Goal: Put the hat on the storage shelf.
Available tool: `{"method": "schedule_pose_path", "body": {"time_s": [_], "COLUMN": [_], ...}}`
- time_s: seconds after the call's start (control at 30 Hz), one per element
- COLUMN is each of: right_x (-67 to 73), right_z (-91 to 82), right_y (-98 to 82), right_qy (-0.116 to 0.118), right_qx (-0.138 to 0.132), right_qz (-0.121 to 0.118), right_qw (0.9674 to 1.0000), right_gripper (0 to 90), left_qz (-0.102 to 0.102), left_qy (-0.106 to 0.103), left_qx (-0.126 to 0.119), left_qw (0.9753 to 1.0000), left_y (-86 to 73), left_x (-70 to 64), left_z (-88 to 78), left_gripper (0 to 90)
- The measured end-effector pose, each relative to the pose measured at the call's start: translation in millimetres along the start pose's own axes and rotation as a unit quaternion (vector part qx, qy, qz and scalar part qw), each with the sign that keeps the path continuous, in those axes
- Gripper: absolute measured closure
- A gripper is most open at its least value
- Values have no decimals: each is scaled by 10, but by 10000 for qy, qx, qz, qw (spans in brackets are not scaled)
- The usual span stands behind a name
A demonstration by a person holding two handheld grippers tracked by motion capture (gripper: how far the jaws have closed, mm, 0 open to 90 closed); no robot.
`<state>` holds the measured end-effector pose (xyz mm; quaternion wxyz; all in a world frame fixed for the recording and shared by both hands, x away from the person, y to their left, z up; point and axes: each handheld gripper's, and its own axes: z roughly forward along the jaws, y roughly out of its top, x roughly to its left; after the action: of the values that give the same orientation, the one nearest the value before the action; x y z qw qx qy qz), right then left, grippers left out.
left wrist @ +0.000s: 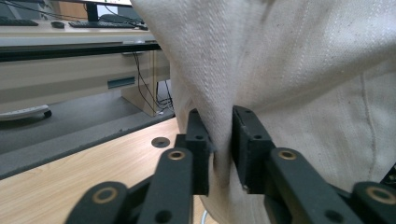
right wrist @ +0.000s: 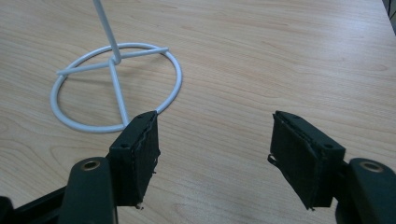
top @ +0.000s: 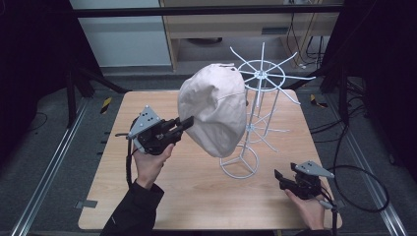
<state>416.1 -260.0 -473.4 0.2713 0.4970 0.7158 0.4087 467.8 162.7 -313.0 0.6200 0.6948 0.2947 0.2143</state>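
A beige cloth hat [top: 214, 110] hangs on the left side of a white wire stand [top: 260, 76] in the middle of the wooden table [top: 196, 196]. My left gripper [top: 189, 120] reaches to the hat's left edge. In the left gripper view a fold of the hat [left wrist: 289, 70] runs down between the jaws of that gripper [left wrist: 219, 116], with a thin dark gap beside the left pad, so the pads stand loosely around it. My right gripper [top: 278, 174] rests low at the table's front right, open and empty [right wrist: 215, 121], just short of the stand's base ring [right wrist: 116, 88].
The stand's spokes [top: 290, 91] stick out to the right at the top and at mid height. Metal rails [top: 49, 162] run along both sides of the table. A desk [left wrist: 70, 51] and cables lie beyond the far edge.
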Motion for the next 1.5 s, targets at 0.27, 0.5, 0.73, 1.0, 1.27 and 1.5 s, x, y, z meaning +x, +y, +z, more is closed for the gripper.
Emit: {"method": "schedule_pose_path", "body": {"time_s": [0.27, 0.5, 0.73, 1.0, 1.27, 1.5], "right_x": [-3, 3, -7, -13, -10, -4], "right_z": [2, 2, -1, 10, -5, 10], "right_y": [0, -2, -5, -8, -11, -29], "right_qy": [-10, 1, -11, -34, -16, -58], "right_qx": [0, 29, 17, 19, 31, 31], "right_qz": [-19, 56, 68, 45, 119, 35], "right_qw": [10000, 10000, 10000, 10000, 9999, 10000], "right_gripper": [326, 322, 312, 305, 293, 255], "left_qz": [-79, -57, 54, 68, -67, -159], "left_qy": [-60, 58, 229, 555, 874, 1162], "left_qx": [-27, 60, 286, 794, 1146, 1452], "left_qw": [9999, 9999, 9993, 9953, 9895, 9824], "left_y": [-73, -181, -344, -644, -951, -1314], "left_x": [66, 148, 236, 352, 466, 635], "left_z": [-109, -258, -482, -665, -758, -879], "left_gripper": [675, 622, 529, 462, 388, 347]}}
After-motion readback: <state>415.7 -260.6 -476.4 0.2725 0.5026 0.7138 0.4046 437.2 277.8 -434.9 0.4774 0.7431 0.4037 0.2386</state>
